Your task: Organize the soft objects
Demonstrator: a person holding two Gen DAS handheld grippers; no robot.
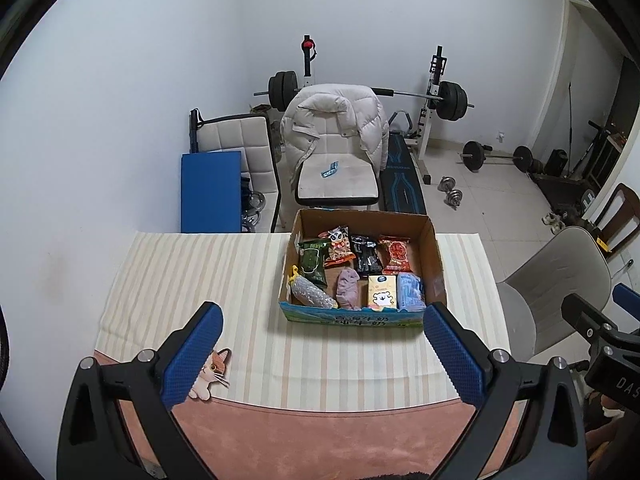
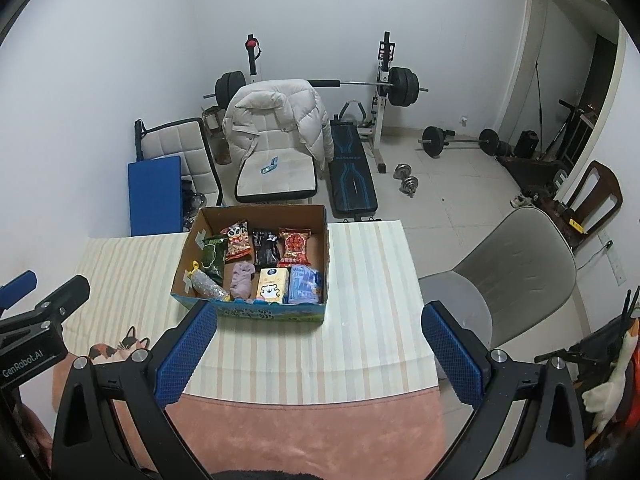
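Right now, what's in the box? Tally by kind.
In the cardboard box:
Snack packets: 4 (green, panda, black, red)
Tissue packs: 2 (yellow, blue)
Purple cloth: 1
Glittery silver pouch: 1
Total: 8

my left gripper's body (image 2: 30, 354) read "genrobot.ai" in white. on my right gripper's body (image 1: 618, 376) i made out only "das", cut off. the cardboard box (image 1: 352, 320) front carried chinese print, too small to read.
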